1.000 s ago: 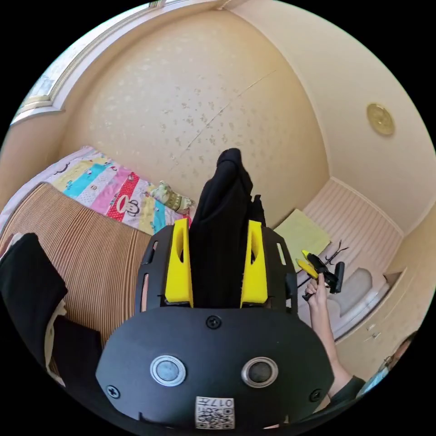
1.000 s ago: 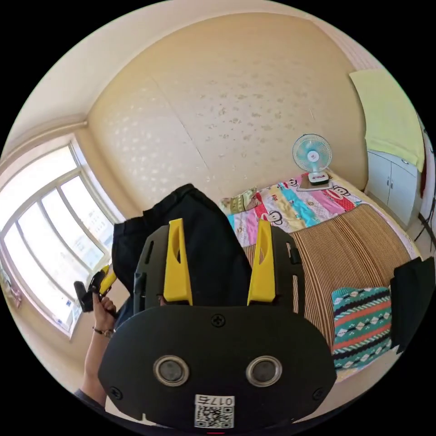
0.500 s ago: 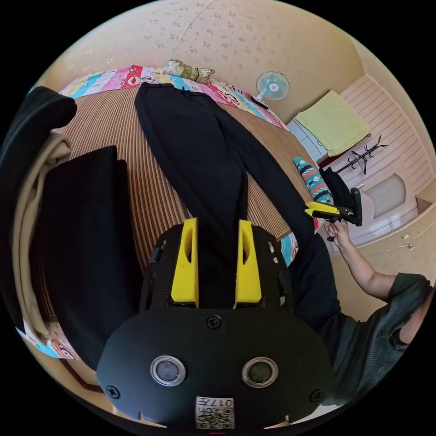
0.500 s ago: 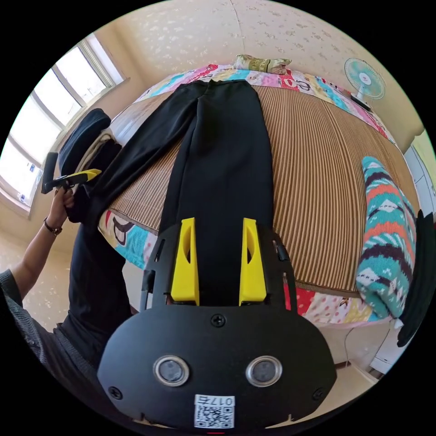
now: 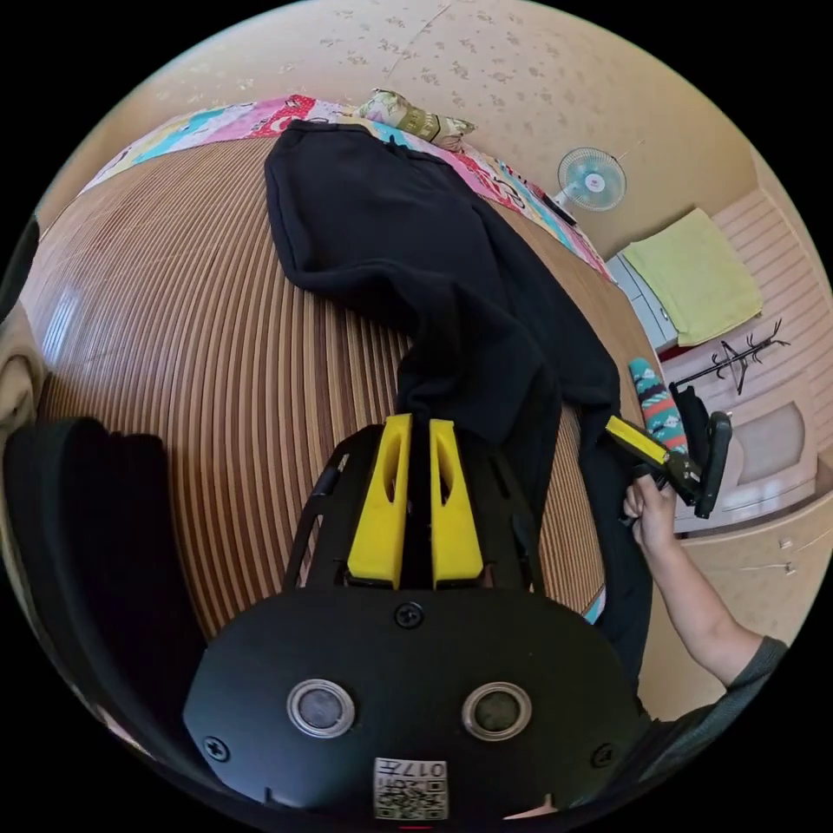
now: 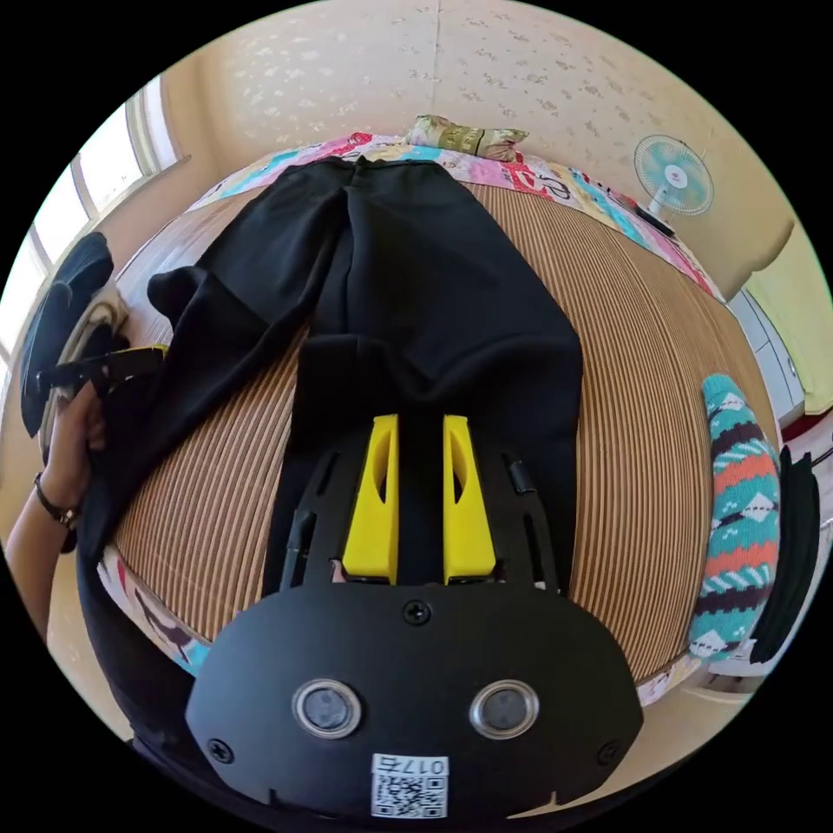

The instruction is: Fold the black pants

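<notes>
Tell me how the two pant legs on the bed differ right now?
The leg by the window stretches long, its end trailing off the mat toward the left claw. The other leg is doubled back on itself, its cuff pinched in the right claw. Both are black, each gripped by a claw.

The pants (image 6: 416, 286) are matt black cloth, soft and creased, lying on a ribbed mat (image 6: 642, 451) of thin brown slats with a faint sheen. Beyond the mat's far edge lies a printed cotton-like sheet (image 6: 555, 186), and at its right edge a knitted-looking patterned roll (image 6: 737, 529). Each gripper (image 5: 415, 503) (image 6: 420, 495) has matt yellow plastic jaws on a smooth black plastic body with dull metal screws, and the wall (image 6: 521, 78) looks papered, matt, with a pale raised pattern.
</notes>
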Available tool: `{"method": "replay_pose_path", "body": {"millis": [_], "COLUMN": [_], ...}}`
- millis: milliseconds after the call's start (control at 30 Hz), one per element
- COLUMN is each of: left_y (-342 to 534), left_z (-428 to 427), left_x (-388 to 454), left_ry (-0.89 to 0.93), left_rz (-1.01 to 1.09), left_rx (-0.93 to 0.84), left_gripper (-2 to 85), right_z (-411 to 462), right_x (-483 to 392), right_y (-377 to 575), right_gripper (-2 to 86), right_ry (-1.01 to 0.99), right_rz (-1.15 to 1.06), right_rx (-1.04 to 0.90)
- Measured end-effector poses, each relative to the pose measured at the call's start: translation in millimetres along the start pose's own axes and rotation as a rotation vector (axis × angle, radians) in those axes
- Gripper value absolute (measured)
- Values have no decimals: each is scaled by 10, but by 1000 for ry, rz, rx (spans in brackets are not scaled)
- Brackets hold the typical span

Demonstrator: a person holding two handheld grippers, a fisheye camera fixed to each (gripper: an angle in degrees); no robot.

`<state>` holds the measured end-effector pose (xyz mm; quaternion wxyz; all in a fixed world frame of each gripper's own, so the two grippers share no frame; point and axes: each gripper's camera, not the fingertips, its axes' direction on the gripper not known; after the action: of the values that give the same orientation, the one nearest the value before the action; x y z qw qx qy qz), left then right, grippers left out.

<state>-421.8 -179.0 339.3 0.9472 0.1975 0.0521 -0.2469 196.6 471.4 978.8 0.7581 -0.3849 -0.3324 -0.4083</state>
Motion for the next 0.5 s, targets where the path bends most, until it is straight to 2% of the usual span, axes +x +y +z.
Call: {"method": "replay_pose_path", "body": {"millis": [133, 300, 367, 500], "left_y": [-408, -238, 200, 1051], "left_z": [183, 85, -217, -781], "left_x": [-254, -244, -41, -27], "left_ry": [109, 158, 59, -14], "left_rz": [-78, -38, 68, 68], "left_rx": [22, -5, 57, 180], "left_gripper": [44, 59, 76, 63], "right_z": [211, 299, 303, 311], "right_x": [297, 267, 358, 613], "right_y": [-322, -374, -354, -318], "right_gripper": [70, 66, 65, 64], "right_ry": [-36, 58, 33, -44], "right_rz": [114, 66, 77, 108], "right_rx": [37, 42, 47, 54]}}
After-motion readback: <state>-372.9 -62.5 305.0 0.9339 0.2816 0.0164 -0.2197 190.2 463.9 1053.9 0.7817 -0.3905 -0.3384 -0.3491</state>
